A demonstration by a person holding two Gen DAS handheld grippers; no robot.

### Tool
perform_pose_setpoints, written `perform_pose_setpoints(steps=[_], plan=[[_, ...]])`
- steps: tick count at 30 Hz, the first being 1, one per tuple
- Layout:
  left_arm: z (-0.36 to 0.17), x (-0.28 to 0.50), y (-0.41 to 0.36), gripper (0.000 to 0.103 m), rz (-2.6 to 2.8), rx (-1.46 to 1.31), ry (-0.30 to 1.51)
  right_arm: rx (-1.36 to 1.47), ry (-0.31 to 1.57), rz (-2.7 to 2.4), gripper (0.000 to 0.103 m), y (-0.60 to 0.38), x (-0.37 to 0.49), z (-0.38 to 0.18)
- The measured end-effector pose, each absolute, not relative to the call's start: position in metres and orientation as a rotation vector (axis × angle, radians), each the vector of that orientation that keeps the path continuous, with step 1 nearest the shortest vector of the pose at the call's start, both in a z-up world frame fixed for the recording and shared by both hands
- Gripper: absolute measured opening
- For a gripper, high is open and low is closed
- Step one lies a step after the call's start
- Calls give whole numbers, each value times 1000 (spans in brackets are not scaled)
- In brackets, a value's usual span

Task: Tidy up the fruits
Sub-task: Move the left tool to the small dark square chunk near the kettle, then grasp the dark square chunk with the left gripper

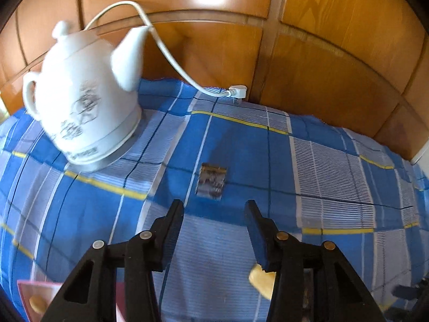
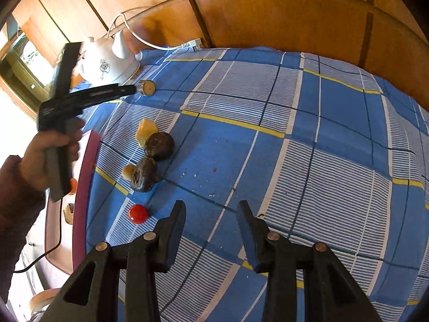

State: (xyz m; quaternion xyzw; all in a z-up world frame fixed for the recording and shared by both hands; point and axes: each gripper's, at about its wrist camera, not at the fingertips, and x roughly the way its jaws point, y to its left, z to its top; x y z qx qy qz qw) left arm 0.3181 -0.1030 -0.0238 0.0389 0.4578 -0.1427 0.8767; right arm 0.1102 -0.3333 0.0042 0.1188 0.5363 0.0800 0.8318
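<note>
**A:** Blue plaid cloth (image 2: 268,161) over a table, wood panelling behind. Nearest thing?

**B:** Right gripper (image 2: 211,230), tilted down over bare cloth, jaws parted, nothing between them. Just to its left is a cherry tomato (image 2: 137,213): red, glossy, loose on the cloth.

**A:** Further out?

**B:** Two dark wrinkled fruits (image 2: 159,145) close together, each with a pale yellow chunk (image 2: 146,131) against it. A pink tray (image 2: 83,187) runs along the left of the cluster, with a few pieces in it.

**A:** Left side?

**B:** A hand (image 2: 51,158) holds the left gripper (image 1: 214,206) out over the cloth toward the far end. Its own camera shows the jaws apart and empty, with one yellow chunk low by its right finger. Past its tips lies a small silvery thing (image 2: 147,88), possibly a tealight; the blur won't settle it. Then a white ceramic kettle (image 1: 85,99), its cord running to a plug (image 1: 237,91) at the wall.

**A:** Step in hand?

**B:** Between picks, I'd judge. Neither gripper carries anything, and the tomato, both dark fruits and the chunks are still outside the tray.

**A:** Next move?

**B:** Come down over a single piece, centre it between the jaws, and close gently. The tomato is small and slick. The dark fruits are round and likely to roll.
</note>
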Motion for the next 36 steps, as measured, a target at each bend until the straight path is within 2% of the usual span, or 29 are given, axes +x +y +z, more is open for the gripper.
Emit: perform_pose_setpoints(steps=[6,7,8,17,27,36], plan=[[-39,345,-117,48,-271,141,956,253,1137,185,40,-331,110,5],[-42,350,-118,42,-266,148,967,253,1138,184,40,-331,110,4],[-45,353,-118,27,-267,146,982,252,1139,184,40,-331,110,4],[-31,309,-104,27,-345,93,954,234,1129,158,40,-332,110,5],[-8,183,-95,27,-536,69,938,216,1157,152,40,-330,110,-6],[-29,87,-99,27,-639,99,969,214,1146,210,40,-321,109,-10]])
